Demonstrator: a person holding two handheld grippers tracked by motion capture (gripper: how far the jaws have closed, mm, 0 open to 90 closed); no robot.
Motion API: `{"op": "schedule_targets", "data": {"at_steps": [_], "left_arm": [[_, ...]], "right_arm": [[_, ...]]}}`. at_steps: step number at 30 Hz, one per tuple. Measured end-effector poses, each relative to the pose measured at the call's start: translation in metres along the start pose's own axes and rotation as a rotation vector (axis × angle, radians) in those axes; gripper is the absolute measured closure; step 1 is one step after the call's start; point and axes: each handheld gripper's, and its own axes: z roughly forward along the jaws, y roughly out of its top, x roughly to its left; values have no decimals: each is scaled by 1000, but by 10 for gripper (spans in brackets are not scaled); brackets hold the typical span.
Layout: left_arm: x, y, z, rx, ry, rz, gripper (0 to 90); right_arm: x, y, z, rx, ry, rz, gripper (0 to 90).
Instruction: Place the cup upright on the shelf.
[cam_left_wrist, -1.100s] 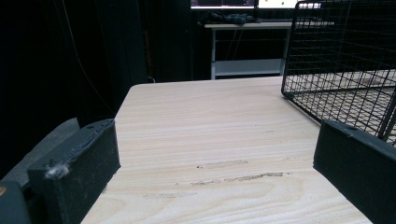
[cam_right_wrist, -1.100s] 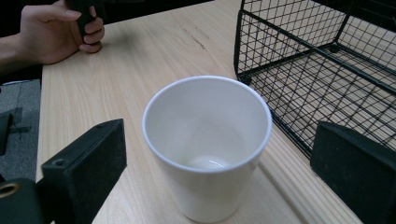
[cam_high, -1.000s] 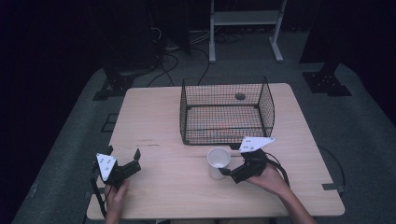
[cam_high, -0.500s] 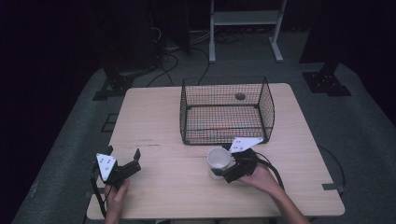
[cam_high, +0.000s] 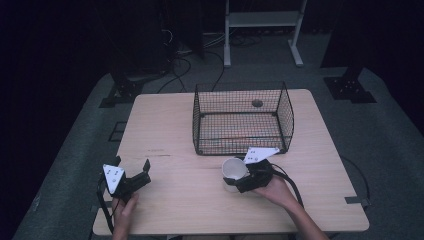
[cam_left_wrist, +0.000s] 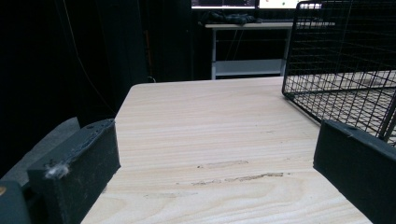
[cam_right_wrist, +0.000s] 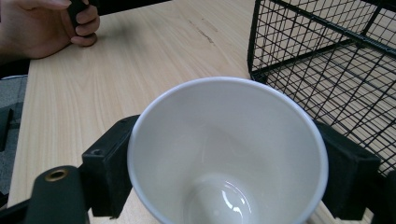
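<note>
A white cup (cam_high: 234, 168) stands upright on the wooden table (cam_high: 170, 125), just in front of the wire basket (cam_high: 240, 146). My right gripper (cam_high: 234, 176) reaches it from the right. Its jaws have just been closing and now press on both sides of the cup. In the right gripper view the cup (cam_right_wrist: 224, 149) is empty inside, with one black jaw at each flank and my right gripper (cam_right_wrist: 227, 176) shut on it. My left gripper (cam_high: 132, 164) rests at the table's front left, open, with nothing between its jaws. In its own view my left gripper (cam_left_wrist: 217, 186) faces bare wood.
The black wire basket (cam_left_wrist: 345, 70) is empty and sits at the middle back of the table, close behind the cup. In the right gripper view its corner (cam_right_wrist: 327, 60) is right beside the cup. A white metal stand (cam_high: 262, 20) is on the floor beyond the table.
My right gripper has moved left up to the cup and its jaws have come together on the cup's sides. The left gripper has stayed where it was.
</note>
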Motion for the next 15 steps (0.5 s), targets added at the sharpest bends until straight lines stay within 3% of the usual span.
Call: {"op": "schedule_targets", "data": {"at_steps": [15], "left_arm": [[0, 0, 0, 0, 0, -1, 0]], "right_arm": [[-5, 23, -9, -12, 71, 17, 182]]}}
